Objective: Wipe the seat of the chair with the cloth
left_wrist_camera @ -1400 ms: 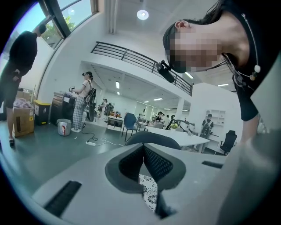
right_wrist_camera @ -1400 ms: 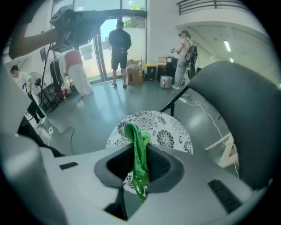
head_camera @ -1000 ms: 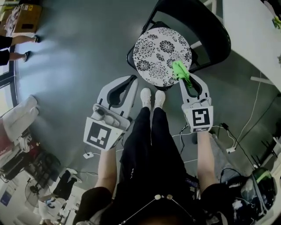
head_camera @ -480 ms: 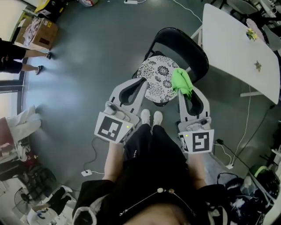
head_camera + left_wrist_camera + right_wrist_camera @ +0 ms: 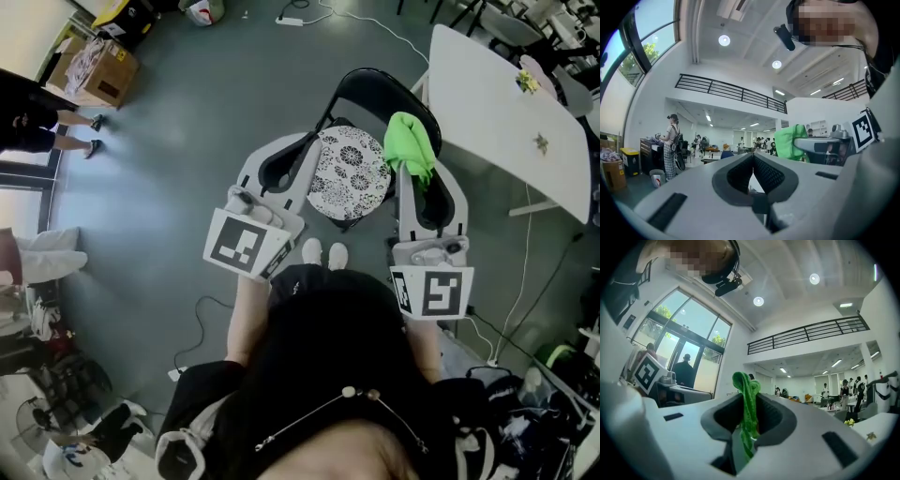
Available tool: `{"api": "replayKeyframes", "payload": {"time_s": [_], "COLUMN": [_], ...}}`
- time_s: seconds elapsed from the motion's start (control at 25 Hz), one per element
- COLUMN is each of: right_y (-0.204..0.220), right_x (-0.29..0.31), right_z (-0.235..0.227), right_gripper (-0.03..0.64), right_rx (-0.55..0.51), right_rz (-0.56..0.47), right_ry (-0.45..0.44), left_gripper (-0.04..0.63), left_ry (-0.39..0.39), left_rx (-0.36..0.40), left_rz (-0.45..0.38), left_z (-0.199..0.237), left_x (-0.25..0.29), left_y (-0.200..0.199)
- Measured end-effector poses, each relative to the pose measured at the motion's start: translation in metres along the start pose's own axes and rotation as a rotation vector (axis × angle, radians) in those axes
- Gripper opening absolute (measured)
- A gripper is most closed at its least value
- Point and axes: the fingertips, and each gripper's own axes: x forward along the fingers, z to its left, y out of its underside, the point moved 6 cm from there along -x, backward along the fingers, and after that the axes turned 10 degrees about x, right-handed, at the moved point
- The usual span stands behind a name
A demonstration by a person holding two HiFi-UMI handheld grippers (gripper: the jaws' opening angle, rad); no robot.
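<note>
A black chair point(image 5: 394, 89) with a round black-and-white patterned seat point(image 5: 351, 174) stands on the grey floor in front of my feet. My right gripper point(image 5: 416, 142) is shut on a bright green cloth point(image 5: 411, 139), held up in the air to the right of the seat; in the right gripper view the cloth point(image 5: 747, 416) is pinched between the jaws, which point level across the room. My left gripper point(image 5: 302, 145) is shut with nothing in it, raised beside the seat's left edge. In the left gripper view the left gripper point(image 5: 753, 165) looks across the hall, with the cloth point(image 5: 788, 141) to its right.
A white table point(image 5: 506, 103) stands right of the chair. Cables point(image 5: 539, 234) run over the floor at the right. A cardboard box point(image 5: 94, 67) and a person's legs point(image 5: 66, 127) are at the far left. Bags and gear lie at the lower corners.
Both grippers have lifted off the chair and tilted up to level. The green cloth has risen from the seat's right edge into the air. The chair looks smaller and farther below.
</note>
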Motion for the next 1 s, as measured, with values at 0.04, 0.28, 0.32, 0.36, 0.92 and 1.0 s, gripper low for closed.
{"api": "replayKeyframes", "payload": {"time_s": [0.04, 0.28, 0.32, 0.36, 0.92, 1.0], "right_y": [-0.004, -0.017, -0.018, -0.019, -0.020, -0.022], "right_x": [-0.002, -0.008, -0.009, -0.010, -0.039, -0.046], "right_z": [0.000, -0.002, -0.002, -0.002, -0.024, -0.024], "right_gripper": [0.083, 0.083, 0.083, 0.083, 0.083, 0.083], "right_rx": [-0.009, 0.017, 0.004, -0.009, -0.018, -0.020], "right_rz": [-0.003, -0.041, -0.044, -0.045, -0.049, -0.051], "right_ry": [0.006, 0.025, 0.033, 0.040, 0.088, 0.090], "left_gripper": [0.006, 0.006, 0.006, 0.006, 0.006, 0.006], "left_ry": [-0.010, -0.032, -0.033, -0.032, -0.009, -0.008], "left_rx": [0.001, 0.029, 0.032, 0.035, 0.044, 0.046], "left_rz": [-0.006, -0.025, -0.027, -0.030, -0.052, -0.053], "left_z": [0.001, 0.007, 0.008, 0.009, -0.016, -0.020], "left_x": [-0.002, -0.009, -0.010, -0.011, -0.007, -0.011], "left_y": [-0.003, -0.011, -0.012, -0.012, -0.017, -0.019]}}
